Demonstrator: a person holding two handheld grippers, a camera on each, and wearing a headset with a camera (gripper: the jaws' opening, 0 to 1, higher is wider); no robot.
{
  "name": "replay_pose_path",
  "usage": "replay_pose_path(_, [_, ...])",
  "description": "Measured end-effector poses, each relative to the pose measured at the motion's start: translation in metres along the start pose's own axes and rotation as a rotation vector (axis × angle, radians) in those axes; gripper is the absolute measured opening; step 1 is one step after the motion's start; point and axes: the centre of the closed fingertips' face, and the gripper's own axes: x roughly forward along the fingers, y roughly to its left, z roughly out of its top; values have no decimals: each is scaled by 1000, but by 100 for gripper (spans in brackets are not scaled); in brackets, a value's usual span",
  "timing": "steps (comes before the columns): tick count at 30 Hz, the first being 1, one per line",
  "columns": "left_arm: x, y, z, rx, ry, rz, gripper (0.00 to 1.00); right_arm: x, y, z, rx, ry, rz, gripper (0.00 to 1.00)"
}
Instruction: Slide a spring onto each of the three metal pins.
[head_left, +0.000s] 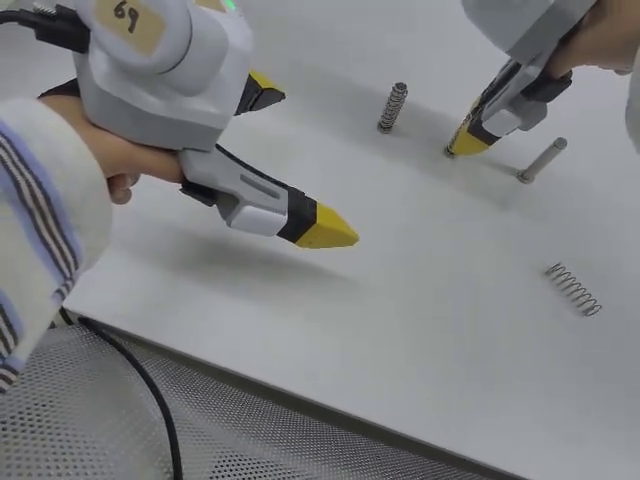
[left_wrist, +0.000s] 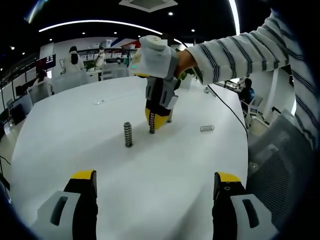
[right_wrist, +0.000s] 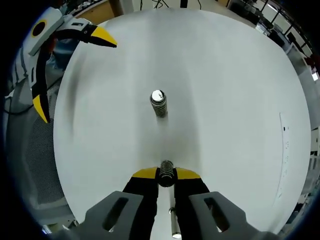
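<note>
Right tool (right_wrist: 166, 173) pinches one spring (left_wrist: 152, 123) of three; left tool (left_wrist: 155, 175) gapes wide; three pins (head_left: 541, 160) stand.

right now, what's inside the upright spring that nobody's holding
A metal pin: its shiny round top shows at the upper end of the spring. The coils wrap around its shaft, so the rest of the pin cannot be seen.

- sprung pin (head_left: 392, 107): coil already on, standing upright, far middle
- bare pin (head_left: 541, 160): upright, far right
- loose spring (head_left: 573, 289): lying flat, near right
- held spring (right_wrist: 166, 172): upright, pinched in the right gripper (right_wrist: 166, 176)
</note>
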Motion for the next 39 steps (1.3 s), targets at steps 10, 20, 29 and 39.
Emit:
replay_pose_path(10, [-1,-1,-2,1,15,-8,95,1,0,-3,-37,5,-12,9])
replay_pose_path(20, [-1,-1,-2,9,23,-10,95,2,-5,-3,-58,0,-24,13])
replay_pose_path(29, [-4,0,0,20,26,1,96,-7,-5,-7,-56,-14,-47,17])
replay_pose_path(39, [-12,-5,4,15,17,3,96,-29,5,-9,-34,-52,-70,22])
